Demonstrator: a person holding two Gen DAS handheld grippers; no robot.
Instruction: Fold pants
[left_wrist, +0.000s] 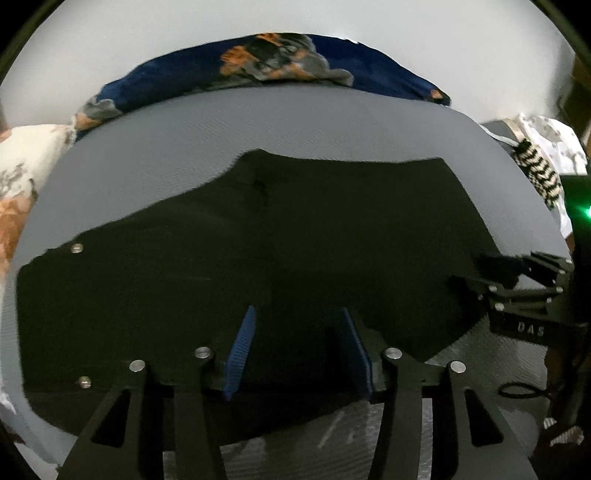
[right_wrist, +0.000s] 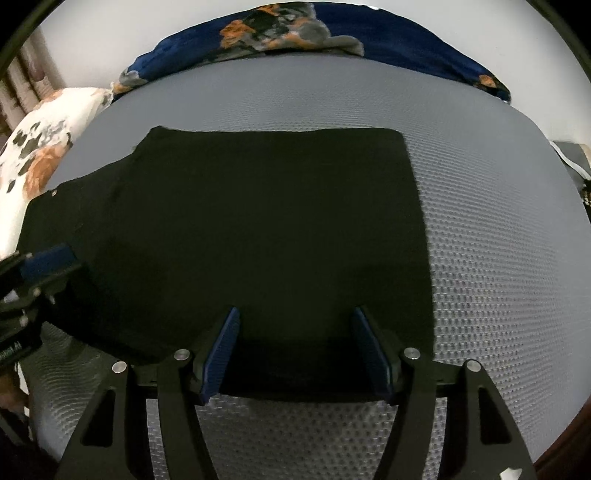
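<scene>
Pants (right_wrist: 258, 229), black and already doubled into a broad slab, lie flat on a grey textured mattress (right_wrist: 498, 258), with the near edge toward both cameras. In the left wrist view the same pants (left_wrist: 258, 258) spread wider on the left, where 2 small silver studs (left_wrist: 76, 247) sit on the cloth, one far and one near.

The left gripper (left_wrist: 297, 350) has its 2 blue-padded fingers (left_wrist: 240, 354) spread apart over the near edge of the fabric, with dark cloth showing between them; whether the pads touch it cannot be told. The right gripper (right_wrist: 297, 350) is likewise spread wide, its blue pads (right_wrist: 218, 354) set on either side of the near hem.

Each tool shows in the other's view. The right gripper (left_wrist: 517, 273) appears at the right edge of the left wrist view, and white letters on its black body read "DAS". In the right wrist view, the left gripper (right_wrist: 40, 266) enters from the left edge; the white writing on its body is too blurred to read.

Beyond the pants, a navy floral pillow (right_wrist: 332, 33) lies along the far edge of the mattress, and a white floral pillow (right_wrist: 40, 147) sits at the left.
</scene>
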